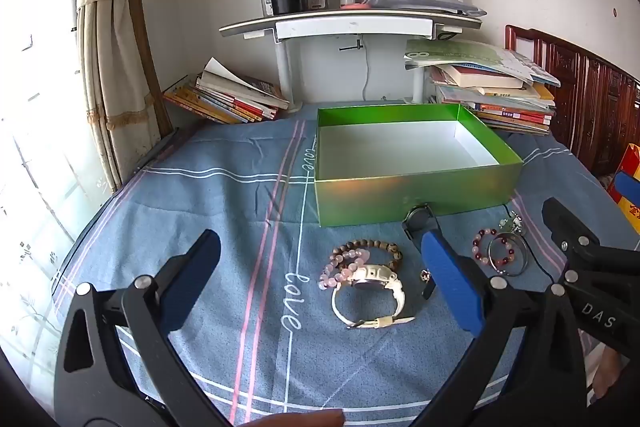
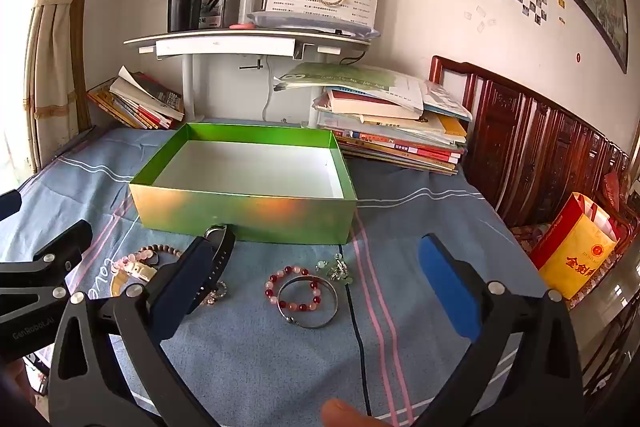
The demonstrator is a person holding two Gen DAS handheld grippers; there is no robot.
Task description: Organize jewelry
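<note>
So, nothing is in the green box yet; its white floor is bare, and all the jewelry lies on the blue cloth of the desk, just in front of the box's near wall.

Left gripper: jaws spread wide, nothing between the pads, tilted down over the white watch. Pink bead bracelet touches the watch; brown bead bracelet lies just behind it. A black watch stands partly hidden behind a jaw in both views.

Right gripper: jaws likewise spread and empty, hovering over the red-and-pink bead bracelet, which overlaps the silver bangle. A small pale charm piece sits just beside them, nearer the box.

Judgement on the step in hand, a first pick:
- Take one item per hand; the overlapping pairs will likely drag each other.
- White watch: close across the case or strap, not the pink beads touching it.
- Bangle: thin and hard, may slip; pinching across the rim where the beads do not cross it seems safer.
- Lower until the pads bracket the piece before closing, or the cloth may bunch.
- Lift clear of the box wall, release low inside.
</note>
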